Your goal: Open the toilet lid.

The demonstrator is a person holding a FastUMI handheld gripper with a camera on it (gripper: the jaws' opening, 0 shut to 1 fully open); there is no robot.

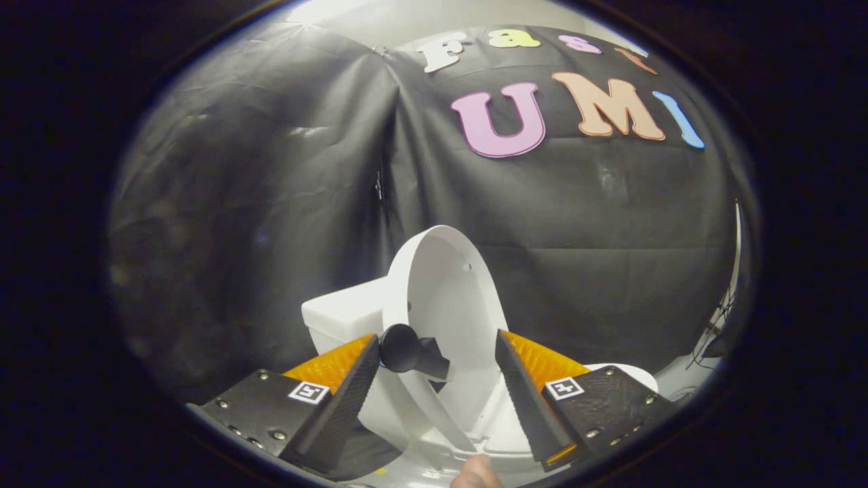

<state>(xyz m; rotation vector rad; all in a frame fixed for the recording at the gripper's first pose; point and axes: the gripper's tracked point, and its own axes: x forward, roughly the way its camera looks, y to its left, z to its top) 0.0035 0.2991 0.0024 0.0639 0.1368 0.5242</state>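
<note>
Tongs (437, 352) spread wide, gripping nothing, raised toilet lid (451, 291) upright between and just beyond their fingers (352, 386).

My gripper (434, 359) carries small black-and-white square markers. I see a white toilet lid (451, 298) with a black knob (407, 349), a white tank (342, 315), and the black, creased cloth wall (258, 190).

No legible words, only square coded markers (308, 392) — one on each side of the tongs (436, 337); fingers (339, 400) spread apart
</note>
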